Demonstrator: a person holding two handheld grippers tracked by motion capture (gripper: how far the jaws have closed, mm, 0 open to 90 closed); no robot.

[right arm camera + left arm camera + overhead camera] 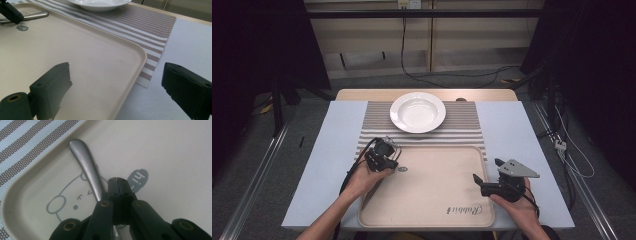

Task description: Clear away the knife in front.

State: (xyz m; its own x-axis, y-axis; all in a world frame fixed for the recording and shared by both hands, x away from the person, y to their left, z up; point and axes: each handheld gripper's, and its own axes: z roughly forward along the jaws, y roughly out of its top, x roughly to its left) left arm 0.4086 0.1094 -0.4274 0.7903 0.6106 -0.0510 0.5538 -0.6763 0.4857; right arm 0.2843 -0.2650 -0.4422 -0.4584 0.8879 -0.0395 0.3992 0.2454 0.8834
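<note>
A metal spoon handle (85, 162) lies in the corner of a beige tray (432, 185), over a printed cartoon face. My left gripper (116, 180) is shut, its jaws pressed together next to the "hi" bubble (138, 179). The handle runs under the left jaw and I cannot see it pinched between them. In the high view the left gripper (396, 165) is at the tray's far left corner. My right gripper (487, 170) hovers open over the tray's right edge, its jaws (116, 72) wide apart and empty. The spoon handle (33, 16) also appears far off in the right gripper view.
A white plate (417, 112) sits empty on a striped placemat (462, 125) behind the tray. A pale blue cloth (512, 150) covers the table on both sides. The tray's raised rim (140, 57) curves just ahead of the right gripper.
</note>
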